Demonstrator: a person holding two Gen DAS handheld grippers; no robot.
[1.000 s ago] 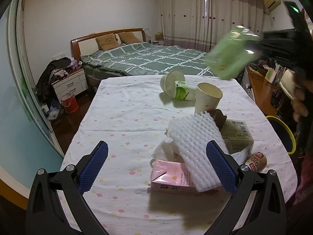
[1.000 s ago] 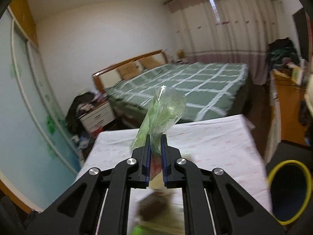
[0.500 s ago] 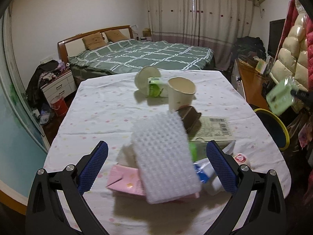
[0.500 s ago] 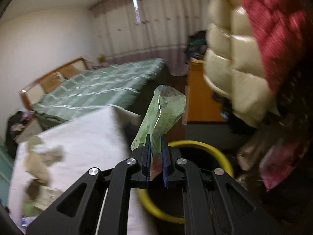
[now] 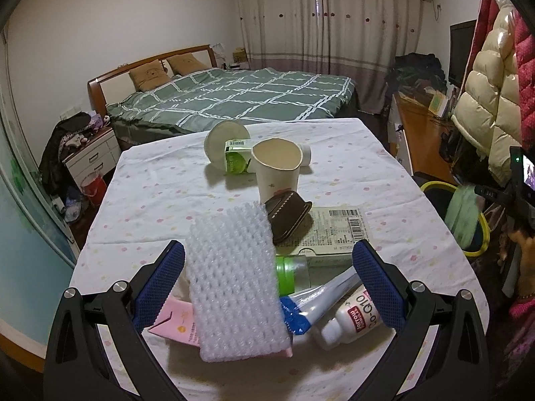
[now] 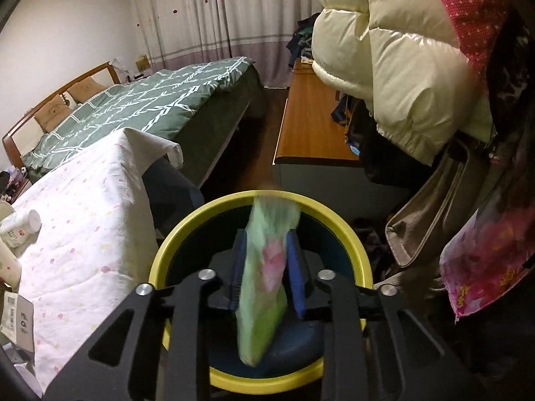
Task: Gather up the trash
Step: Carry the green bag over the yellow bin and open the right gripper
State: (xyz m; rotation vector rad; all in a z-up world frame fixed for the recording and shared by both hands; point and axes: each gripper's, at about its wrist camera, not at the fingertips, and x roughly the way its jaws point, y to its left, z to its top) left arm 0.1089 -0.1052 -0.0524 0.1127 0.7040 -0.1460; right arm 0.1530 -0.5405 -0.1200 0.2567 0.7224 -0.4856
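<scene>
My right gripper [image 6: 266, 237] hangs over the yellow-rimmed bin [image 6: 174, 234] beside the table. Its jaws are opening. A green plastic packet [image 6: 264, 287] sits between them, blurred and slipping downward, with the pads no longer pressing on it. The left wrist view shows this packet [image 5: 463, 214] dangling over the bin [image 5: 431, 185] under the right gripper [image 5: 495, 193]. My left gripper [image 5: 268, 249] is open above the trash pile on the table [image 5: 150, 193]. Between its fingers lie a white foam net [image 5: 234, 284], a pink carton [image 5: 174, 324] and a white bottle [image 5: 354, 317].
Farther back on the table stand a paper cup [image 5: 276, 173], a green carton [image 5: 237, 160], a dark tray [image 5: 287, 217] and a flat cardboard box [image 5: 337, 230]. Puffy coats [image 6: 394, 67] and bags hang right of the bin. A bed [image 5: 234, 97] lies beyond the table.
The right gripper swung from above the table to over the bin and sank; its jaws parted and the green packet began sliding out. The left gripper moved closer over the trash pile.
</scene>
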